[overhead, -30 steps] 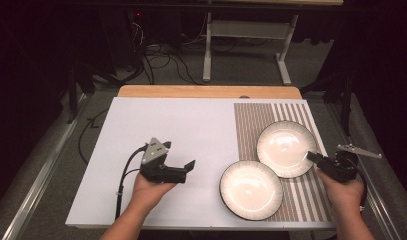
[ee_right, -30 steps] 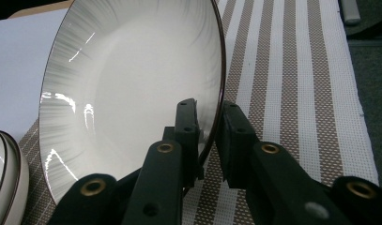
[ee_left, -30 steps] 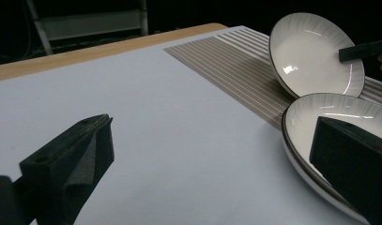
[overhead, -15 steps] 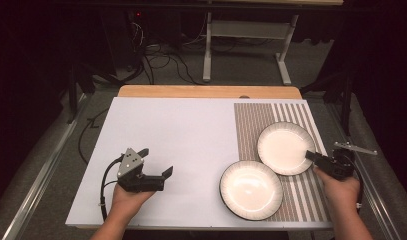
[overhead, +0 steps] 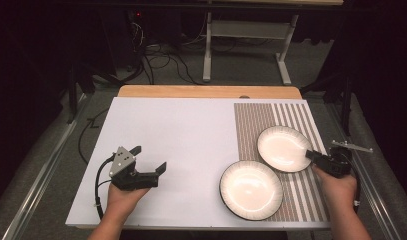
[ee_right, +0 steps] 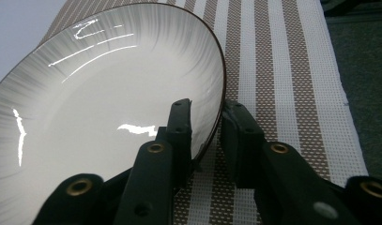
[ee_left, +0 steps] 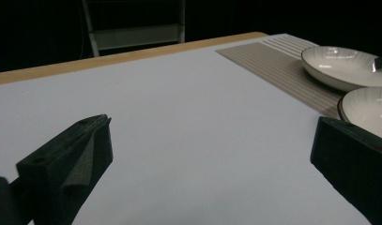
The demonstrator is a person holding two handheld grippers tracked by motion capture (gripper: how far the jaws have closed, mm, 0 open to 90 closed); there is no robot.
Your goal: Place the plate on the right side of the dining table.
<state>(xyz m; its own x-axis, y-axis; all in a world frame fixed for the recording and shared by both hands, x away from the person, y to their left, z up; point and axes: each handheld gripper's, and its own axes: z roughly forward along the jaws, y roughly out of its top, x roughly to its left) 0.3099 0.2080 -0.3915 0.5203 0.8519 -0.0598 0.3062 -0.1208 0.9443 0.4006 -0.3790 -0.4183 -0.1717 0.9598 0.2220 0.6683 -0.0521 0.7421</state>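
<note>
Now | right gripper (ee_right: 205,119): fingers just loosening, astride far plate (ee_right: 99,93) rim | left gripper (ee_left: 212,154): fingers wide, empty

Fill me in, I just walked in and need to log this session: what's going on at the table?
A person works with a handheld gripper in each hand. The right gripper straddles the rim of the far plate on the striped mat; its jaws have just been opening, with a gap showing at the outer jaw, so the plate seems released. A second plate lies nearer. The left gripper hovers open over the white tabletop, holding nothing.
</note>
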